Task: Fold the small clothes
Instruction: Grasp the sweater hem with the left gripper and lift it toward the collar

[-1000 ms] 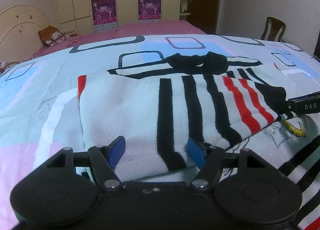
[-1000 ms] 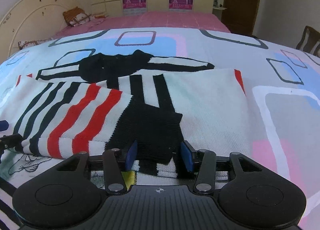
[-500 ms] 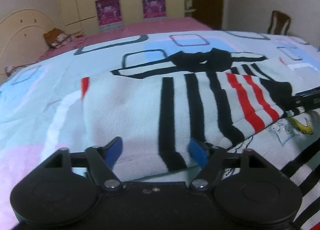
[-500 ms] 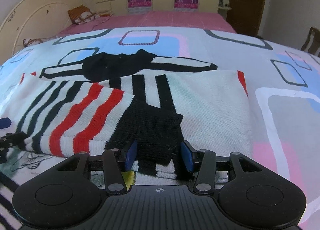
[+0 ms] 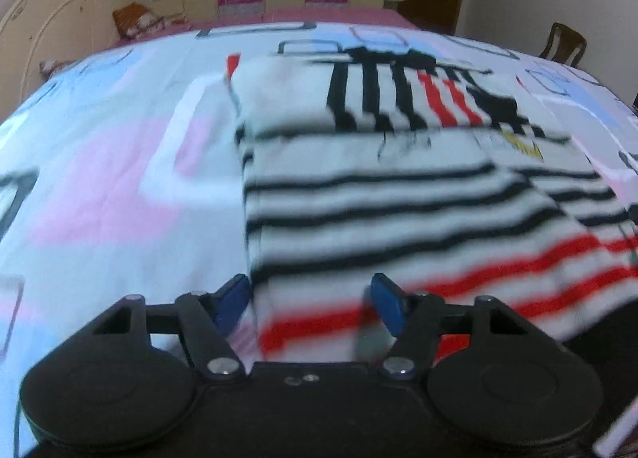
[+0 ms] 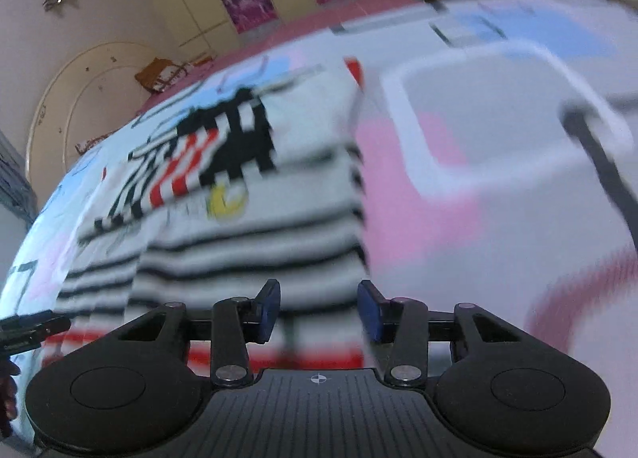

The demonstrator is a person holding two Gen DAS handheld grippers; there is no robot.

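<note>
A patterned bed carries the striped sweater, sleeves folded across its chest. Both views are blurred. The left gripper and right gripper seem to hover at its near hem, fingers spread, grasping nothing.

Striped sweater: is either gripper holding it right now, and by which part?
Neither. Left gripper and right gripper stand open above the striped sweater, near its red-striped hem.

No legible txt, labels or nos. anywhere; both views too blurred to read.
</note>
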